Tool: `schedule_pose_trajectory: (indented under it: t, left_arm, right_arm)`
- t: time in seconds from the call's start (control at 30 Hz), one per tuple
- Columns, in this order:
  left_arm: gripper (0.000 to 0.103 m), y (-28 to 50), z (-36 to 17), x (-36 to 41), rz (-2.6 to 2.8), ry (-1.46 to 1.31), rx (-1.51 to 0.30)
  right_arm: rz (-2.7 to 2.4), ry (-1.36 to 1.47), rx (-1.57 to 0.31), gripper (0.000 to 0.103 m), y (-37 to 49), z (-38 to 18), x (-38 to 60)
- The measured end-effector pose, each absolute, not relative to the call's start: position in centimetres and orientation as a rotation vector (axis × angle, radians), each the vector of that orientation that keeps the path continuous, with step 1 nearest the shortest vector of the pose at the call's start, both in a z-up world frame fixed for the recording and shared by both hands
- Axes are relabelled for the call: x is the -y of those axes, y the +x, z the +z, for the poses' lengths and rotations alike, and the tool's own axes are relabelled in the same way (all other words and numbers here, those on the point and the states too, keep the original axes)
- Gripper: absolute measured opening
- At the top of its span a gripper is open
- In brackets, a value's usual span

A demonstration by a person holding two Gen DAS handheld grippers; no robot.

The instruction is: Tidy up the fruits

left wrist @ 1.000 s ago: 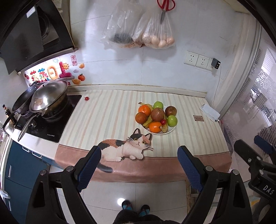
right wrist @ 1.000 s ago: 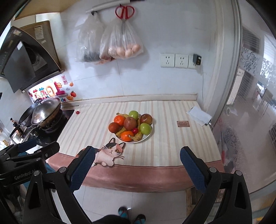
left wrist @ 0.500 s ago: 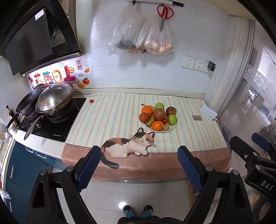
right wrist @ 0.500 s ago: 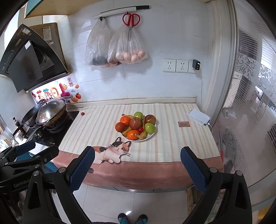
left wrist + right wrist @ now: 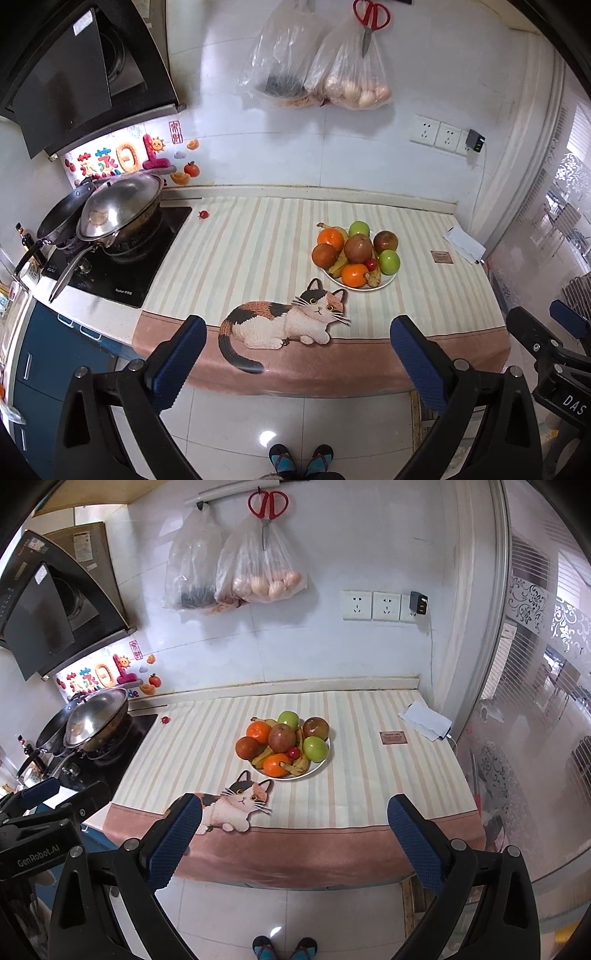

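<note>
A white plate [image 5: 384, 285] piled with fruit stands on the striped counter mat: oranges [image 5: 331, 238], green apples [image 5: 389, 261], red-brown apples [image 5: 358, 248], bananas [image 5: 373, 276] and a small red fruit [image 5: 371, 263]. It also shows in the right wrist view [image 5: 318, 766]. My left gripper [image 5: 295, 328] is open and empty, held above the floor in front of the counter. My right gripper [image 5: 293, 808] is open and empty, also short of the counter edge.
A stove with a lidded wok [image 5: 118, 206] is at the left. A folded cloth [image 5: 424, 720] and a small brown card [image 5: 393, 737] lie at the counter's right end. Bags [image 5: 258, 568] and scissors [image 5: 267, 504] hang on the wall. A tiny red fruit [image 5: 202, 214] lies near the stove.
Both grippers pulled back and rose half a second ago, then came forward toward the counter again. Both stay open and empty. The fruit has not moved.
</note>
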State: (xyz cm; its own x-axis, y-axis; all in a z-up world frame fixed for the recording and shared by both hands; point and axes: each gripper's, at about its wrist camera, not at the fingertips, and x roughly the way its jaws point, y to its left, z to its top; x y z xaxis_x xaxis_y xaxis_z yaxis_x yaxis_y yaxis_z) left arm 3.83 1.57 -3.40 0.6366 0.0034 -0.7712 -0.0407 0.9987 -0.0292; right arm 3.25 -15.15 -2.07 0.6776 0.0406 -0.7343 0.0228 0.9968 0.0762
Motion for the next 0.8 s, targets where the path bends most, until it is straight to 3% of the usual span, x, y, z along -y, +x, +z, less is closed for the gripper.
schedule_pose_trajectory:
  t: [0.8]
  left_arm:
    - [0.102,6.7,-5.8,-1.8,0.041,-0.017,-0.929]
  right_arm:
    - [0.027,0.08,-0.885,0.102,8.0,-5.8,13.6]
